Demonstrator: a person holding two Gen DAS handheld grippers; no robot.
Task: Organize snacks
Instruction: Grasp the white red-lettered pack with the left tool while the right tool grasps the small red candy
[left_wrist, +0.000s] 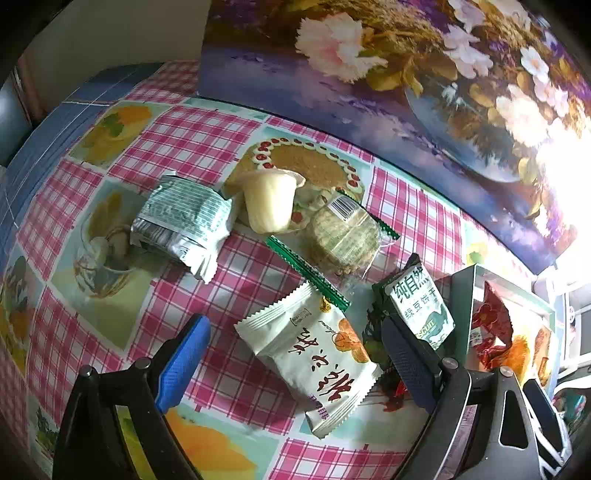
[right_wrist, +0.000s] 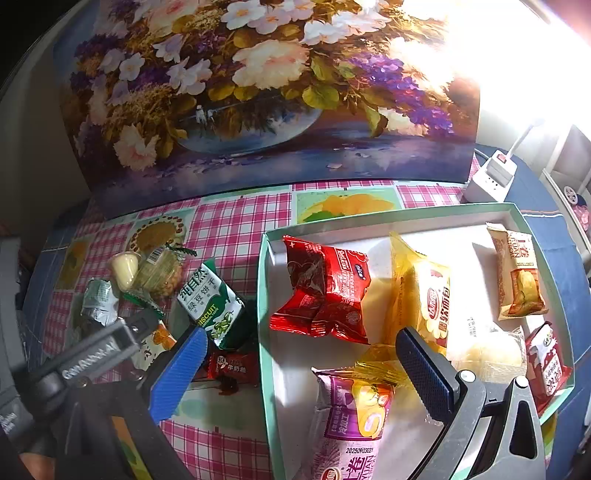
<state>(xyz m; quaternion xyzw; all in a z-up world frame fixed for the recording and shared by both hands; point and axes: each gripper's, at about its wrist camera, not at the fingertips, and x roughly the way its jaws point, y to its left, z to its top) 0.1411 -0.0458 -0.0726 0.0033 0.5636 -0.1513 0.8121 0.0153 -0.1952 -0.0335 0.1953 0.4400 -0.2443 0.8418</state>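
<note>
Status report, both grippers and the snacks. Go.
Left gripper open over white packet. Right gripper open, empty, above tray. Green biscuit packet on table. Nothing blocking.

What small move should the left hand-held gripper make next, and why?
Probably lower and close on the white packet: the left hand-held gripper is open with that packet lying between its fingers on the tablecloth, outside the box that already holds other snacks.

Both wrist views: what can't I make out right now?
- Small red candy: mostly hidden behind the right gripper's finger, right view.
- Purple pack: cut off by the bottom edge, right view.
- Tray: contents washed out by glare, left view.
</note>
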